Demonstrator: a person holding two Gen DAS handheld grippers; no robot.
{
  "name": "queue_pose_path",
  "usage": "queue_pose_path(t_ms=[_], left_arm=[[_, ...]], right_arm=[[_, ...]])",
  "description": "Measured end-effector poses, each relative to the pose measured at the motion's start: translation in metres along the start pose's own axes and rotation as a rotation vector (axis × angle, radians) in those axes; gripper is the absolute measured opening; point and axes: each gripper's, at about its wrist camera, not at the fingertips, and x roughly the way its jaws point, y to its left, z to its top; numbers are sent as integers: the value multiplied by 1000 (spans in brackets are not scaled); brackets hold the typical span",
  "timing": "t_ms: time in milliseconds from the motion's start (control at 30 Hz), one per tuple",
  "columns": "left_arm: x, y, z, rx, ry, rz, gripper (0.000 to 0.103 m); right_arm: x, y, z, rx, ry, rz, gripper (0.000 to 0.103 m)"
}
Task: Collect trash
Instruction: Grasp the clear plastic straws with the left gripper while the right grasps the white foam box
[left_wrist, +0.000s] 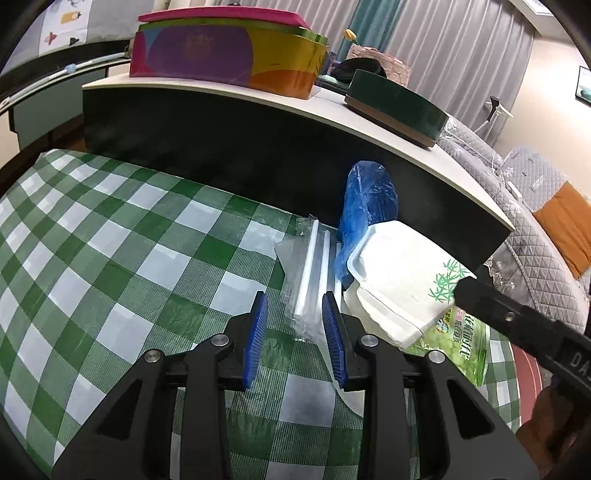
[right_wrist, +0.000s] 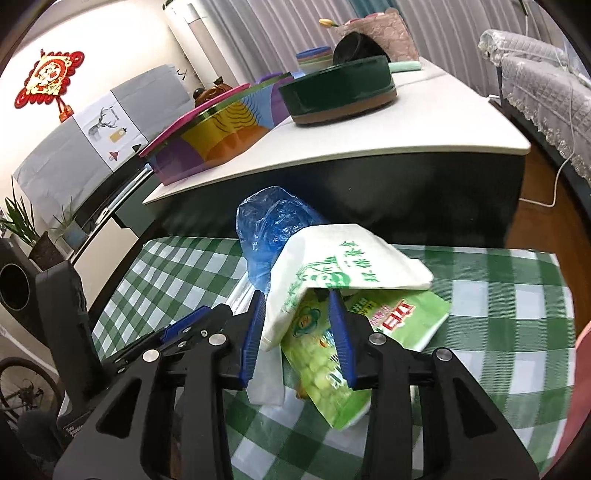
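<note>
Lying in a heap just ahead of both grippers, on a green-and-white checked tablecloth, the trash is sitting against the dark side of a raised counter.

The left gripper is hovering low over the cloth with its blue-padded jaws standing apart, a clear plastic sleeve of white straws reaching in between them; whether the pads are touching it cannot be told. Just to its right a white foam box is resting tilted on a green snack bag, and a crumpled blue plastic bag is standing behind the box.

The right gripper is reaching in under the box with its jaws apart. Its left finger is sitting beside the box's near wall and its right finger is lying on the snack bag, neither jaw clamping anything. Green Chinese characters and a bamboo-and-panda drawing are showing on the box lid. The snack bag is carrying red and white Chinese lettering too small to read. The blue bag is rising beyond the right gripper's left finger.

Farther ahead, a colourful tin and a dark green round tin are sitting on the counter top.
</note>
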Motion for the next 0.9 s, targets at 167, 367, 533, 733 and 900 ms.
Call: queue_pose_path(t_ms=[167,367,533,733,900], left_arm=[[5,-3,0,13,17,-12,30],[5,-6,-1,29,29,-6,5],[-13,-13,4,47,-15,10,5],[-45,-26,9,65,-72,26,5],[-72,-36,8,81,-107,25,5]], right_arm=[[5,2,1,-8,5,-22,23],[-7,4,1,-51,-18,-59,8],[-30,7,6,-70,-53,-79,5],[-67,8,9,-78,-99,-101,5],[-104,7,6,-83,-141,-118,5]])
